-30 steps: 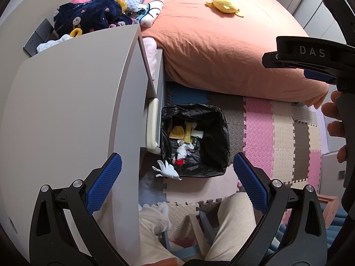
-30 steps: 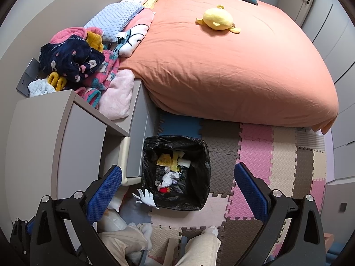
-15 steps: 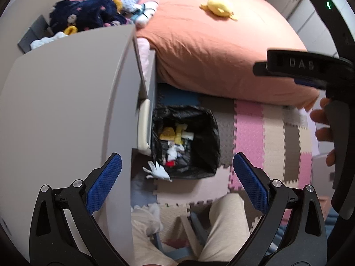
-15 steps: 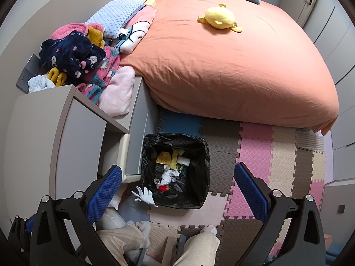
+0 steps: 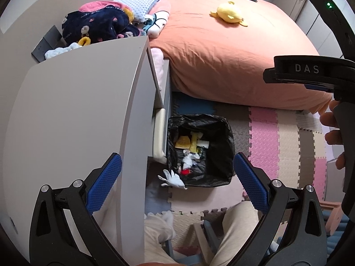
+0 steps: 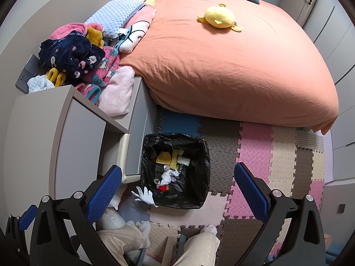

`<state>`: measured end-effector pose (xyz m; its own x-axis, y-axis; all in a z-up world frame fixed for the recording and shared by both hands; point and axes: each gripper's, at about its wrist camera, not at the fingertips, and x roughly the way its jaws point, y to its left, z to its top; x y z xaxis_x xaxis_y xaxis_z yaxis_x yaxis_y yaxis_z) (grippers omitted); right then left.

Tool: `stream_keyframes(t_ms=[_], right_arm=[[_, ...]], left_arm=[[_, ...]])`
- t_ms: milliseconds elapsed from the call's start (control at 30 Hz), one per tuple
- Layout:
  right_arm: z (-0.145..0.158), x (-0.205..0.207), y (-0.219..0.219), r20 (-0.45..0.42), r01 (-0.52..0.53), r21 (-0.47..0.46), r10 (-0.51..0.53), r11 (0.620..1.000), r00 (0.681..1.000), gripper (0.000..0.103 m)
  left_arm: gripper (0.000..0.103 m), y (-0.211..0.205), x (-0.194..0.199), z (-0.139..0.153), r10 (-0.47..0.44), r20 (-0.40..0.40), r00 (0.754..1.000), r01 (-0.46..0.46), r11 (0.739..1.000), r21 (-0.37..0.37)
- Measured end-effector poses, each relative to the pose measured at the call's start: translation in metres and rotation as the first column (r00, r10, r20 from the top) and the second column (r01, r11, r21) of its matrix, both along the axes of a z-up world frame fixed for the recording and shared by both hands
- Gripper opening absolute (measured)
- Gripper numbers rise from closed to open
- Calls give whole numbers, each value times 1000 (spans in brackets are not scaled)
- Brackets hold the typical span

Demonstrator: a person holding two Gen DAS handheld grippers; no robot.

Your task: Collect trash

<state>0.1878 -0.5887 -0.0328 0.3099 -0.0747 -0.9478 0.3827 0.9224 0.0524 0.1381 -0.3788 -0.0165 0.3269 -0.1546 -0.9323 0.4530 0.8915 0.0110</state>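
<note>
A bin lined with a black bag stands on the foam floor mats beside the grey desk. Yellow, white and red scraps of trash lie inside it. A white glove lies on the floor against the bin's near left corner. My left gripper is open and empty, high above the bin and the desk edge. My right gripper is also open and empty, hovering over the bin. The right tool's body and a hand show at the right edge of the left wrist view.
A grey desk top fills the left. A bed with an orange cover and a yellow plush toy lies beyond the bin. Clothes are piled by the wall. The person's legs are below.
The left gripper's view shifted left and then back, so the bin now sits near the centre again. The right gripper rose slightly. Both stayed open.
</note>
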Motion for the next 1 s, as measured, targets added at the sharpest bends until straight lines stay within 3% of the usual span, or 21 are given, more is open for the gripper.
stream_keyframes(t_ms=[1000], right_arm=[[1,0,3,1,-2,3,2,1000,1000,101]], left_arm=[[97,-3,-4,2,-5,-2,1000,5,1000,-8]])
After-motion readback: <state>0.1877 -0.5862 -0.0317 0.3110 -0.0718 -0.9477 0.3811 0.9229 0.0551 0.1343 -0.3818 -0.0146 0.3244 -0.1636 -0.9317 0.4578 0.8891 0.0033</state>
